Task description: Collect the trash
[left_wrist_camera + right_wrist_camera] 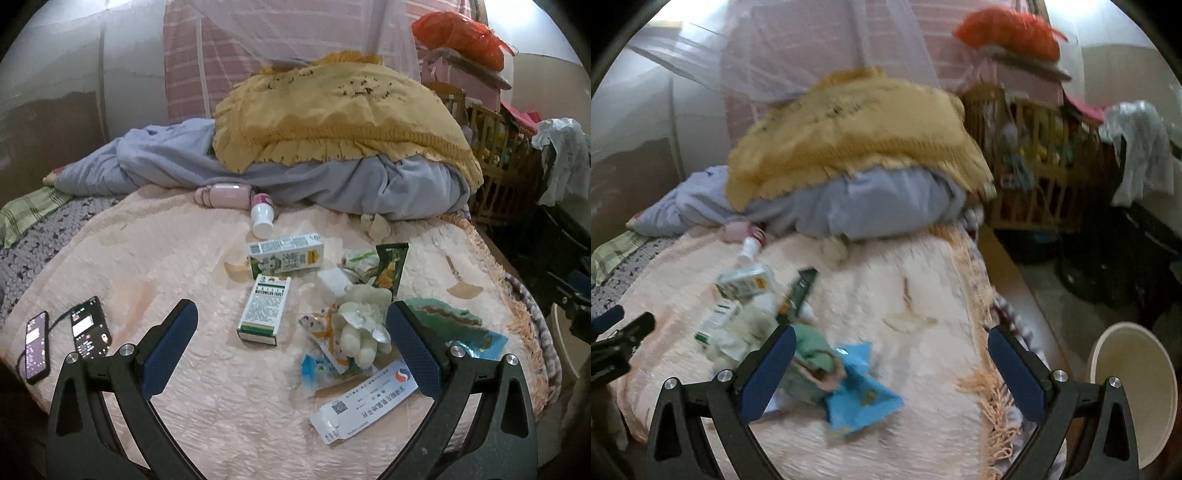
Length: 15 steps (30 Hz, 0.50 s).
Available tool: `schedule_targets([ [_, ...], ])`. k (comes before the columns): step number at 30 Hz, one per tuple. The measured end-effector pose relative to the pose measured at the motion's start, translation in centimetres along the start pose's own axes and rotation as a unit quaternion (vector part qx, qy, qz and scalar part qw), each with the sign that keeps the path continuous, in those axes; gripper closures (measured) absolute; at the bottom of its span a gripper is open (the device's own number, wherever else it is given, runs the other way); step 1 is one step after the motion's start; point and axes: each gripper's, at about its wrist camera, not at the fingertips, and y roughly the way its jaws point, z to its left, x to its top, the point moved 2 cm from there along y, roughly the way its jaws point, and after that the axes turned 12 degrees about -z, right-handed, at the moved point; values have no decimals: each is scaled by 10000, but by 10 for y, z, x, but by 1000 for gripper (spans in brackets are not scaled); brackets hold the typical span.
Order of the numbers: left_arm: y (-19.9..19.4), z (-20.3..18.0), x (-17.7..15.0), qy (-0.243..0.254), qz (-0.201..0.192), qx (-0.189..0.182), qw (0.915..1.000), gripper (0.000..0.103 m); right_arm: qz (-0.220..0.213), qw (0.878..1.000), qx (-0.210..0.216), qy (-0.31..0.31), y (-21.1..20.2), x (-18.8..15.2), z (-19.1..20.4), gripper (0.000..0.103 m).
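Left gripper (291, 332) wide open over pink blanket (147, 266), empty, pads clear of trash. Trash pile (351, 325) mid-bed, mostly btwn pads: two cartons (286, 254) (264, 308), white bottle (263, 218) on its side near grey bedding, green wrapper (389, 267), crumpled tissue, med box (365, 402) nearest camera. Two phones (90, 326) far left, lit, well apart from pile.

Right gripper (892, 365) also wide open, holding nothing, over bed's right edge. Blue wrapper (862, 391) just beside its left pad. Cream bin (1134, 391) on floor, right of bed. Right view blurred; small items unclear.
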Motion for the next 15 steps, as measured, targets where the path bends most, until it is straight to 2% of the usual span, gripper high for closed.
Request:
schedule_targets([
  [8,-9,4,10,-134,-192,51,9997,1,-414,9988,165,-189,-22,10,26,0],
  [15,-14,7,14,-153,-351,101,9992,1,-558,9979,262,-207,-26,15,36,0],
])
